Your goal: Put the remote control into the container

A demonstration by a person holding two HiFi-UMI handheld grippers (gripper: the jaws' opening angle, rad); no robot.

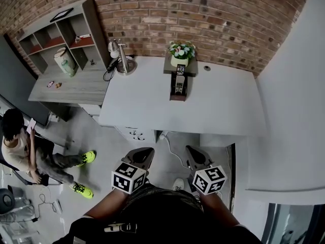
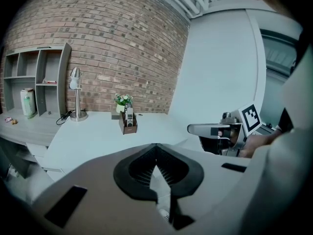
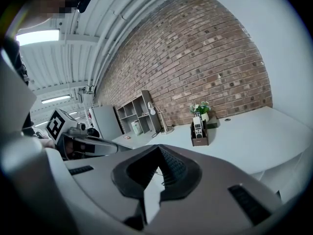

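My left gripper (image 1: 141, 155), lower centre: jaws together, empty. My right gripper (image 1: 197, 157), beside it: likewise. Remote control (image 1: 179, 83): upright inside brown container (image 1: 178, 96), upper-centre white desk (image 1: 228, 103).

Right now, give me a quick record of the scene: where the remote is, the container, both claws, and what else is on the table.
remote control: standing upright in the container
container: brown holder at the far side of the white table, in front of the potted plant
left claw: shut, empty, held short of the table
right claw: shut, empty, beside the left one
also on table: desk lamp at the far left corner
bystander: seated person on the left
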